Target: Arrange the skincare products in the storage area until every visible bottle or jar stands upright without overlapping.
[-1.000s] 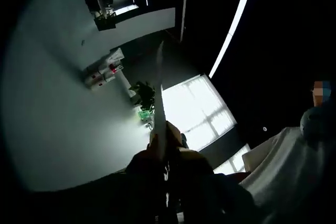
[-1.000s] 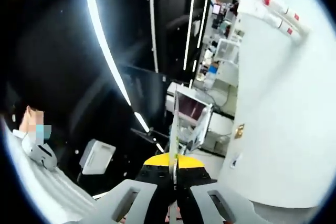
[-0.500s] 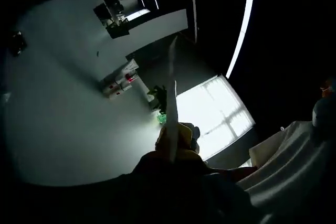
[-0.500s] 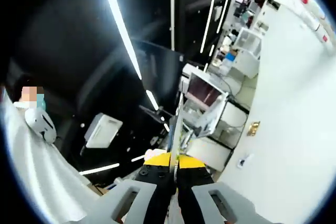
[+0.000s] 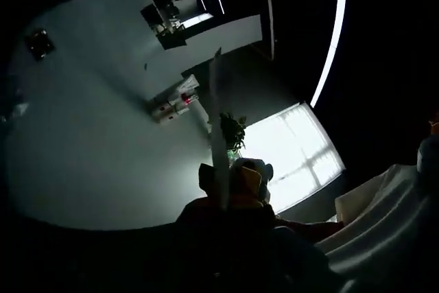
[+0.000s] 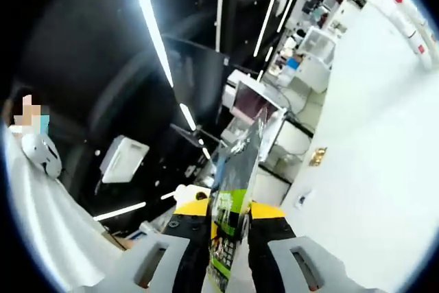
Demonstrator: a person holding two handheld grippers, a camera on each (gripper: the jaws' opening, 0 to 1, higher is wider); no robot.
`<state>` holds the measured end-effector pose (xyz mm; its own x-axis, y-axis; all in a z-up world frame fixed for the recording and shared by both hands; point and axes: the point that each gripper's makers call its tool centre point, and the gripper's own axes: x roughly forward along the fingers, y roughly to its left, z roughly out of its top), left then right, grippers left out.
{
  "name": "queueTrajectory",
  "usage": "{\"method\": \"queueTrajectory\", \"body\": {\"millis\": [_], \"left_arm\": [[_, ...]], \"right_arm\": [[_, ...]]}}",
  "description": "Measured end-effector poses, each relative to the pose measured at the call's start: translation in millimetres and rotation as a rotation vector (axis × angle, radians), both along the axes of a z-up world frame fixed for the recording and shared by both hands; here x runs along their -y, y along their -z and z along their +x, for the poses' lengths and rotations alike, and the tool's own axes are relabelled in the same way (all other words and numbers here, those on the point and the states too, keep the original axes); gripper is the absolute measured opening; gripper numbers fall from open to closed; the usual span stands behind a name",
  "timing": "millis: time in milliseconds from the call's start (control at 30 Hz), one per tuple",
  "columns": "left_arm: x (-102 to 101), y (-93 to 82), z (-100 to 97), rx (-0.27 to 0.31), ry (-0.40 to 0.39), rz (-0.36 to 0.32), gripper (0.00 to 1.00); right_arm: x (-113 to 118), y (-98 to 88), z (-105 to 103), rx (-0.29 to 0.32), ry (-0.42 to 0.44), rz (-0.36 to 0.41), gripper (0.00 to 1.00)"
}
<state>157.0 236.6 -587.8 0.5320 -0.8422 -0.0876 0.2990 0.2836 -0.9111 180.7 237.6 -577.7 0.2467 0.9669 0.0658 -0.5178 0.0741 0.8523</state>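
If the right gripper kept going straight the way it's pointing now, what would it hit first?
The right gripper is shut on a green printed card. Beyond it, the way looks free up to the distant cluttered white shelving, though depth is unclear.

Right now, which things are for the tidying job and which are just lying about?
For the job (probably):
- right gripper, shut on a green pack
- left gripper, shut on a thin sheet, seen edge-on

Just about:
- plant
- window
- light strip
- person in white
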Motion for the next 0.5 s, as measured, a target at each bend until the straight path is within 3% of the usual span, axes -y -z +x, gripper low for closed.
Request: {"method": "queueTrajectory", "body": {"millis": [67, 200, 400, 500], "left_arm": [[0.2, 3.0, 3.5, -0.016, -0.008, 0.010, 0.00], [2.4, -1.9, 11.8, 0.005, -0.025, -0.011, 0.00], [-2.9, -5.8, 23.2, 0.031, -0.068, -0.051, 0.00], [-9.4, -0.4, 26.9, 0.019, -0.081, -0.060, 0.00]], "right_arm": [[7.1, 4.8, 7.4, -0.015, 0.026, -0.021, 0.29], [21.4, 8.5, 7.6, 0.018, 0.046, -0.078, 0.37], [47.1, 37.1, -1.5, 0.094, 0.044, -0.334, 0.62], [53.8, 40.7, -2.6, 0.138, 0.051, -0.396, 0.74]]}}
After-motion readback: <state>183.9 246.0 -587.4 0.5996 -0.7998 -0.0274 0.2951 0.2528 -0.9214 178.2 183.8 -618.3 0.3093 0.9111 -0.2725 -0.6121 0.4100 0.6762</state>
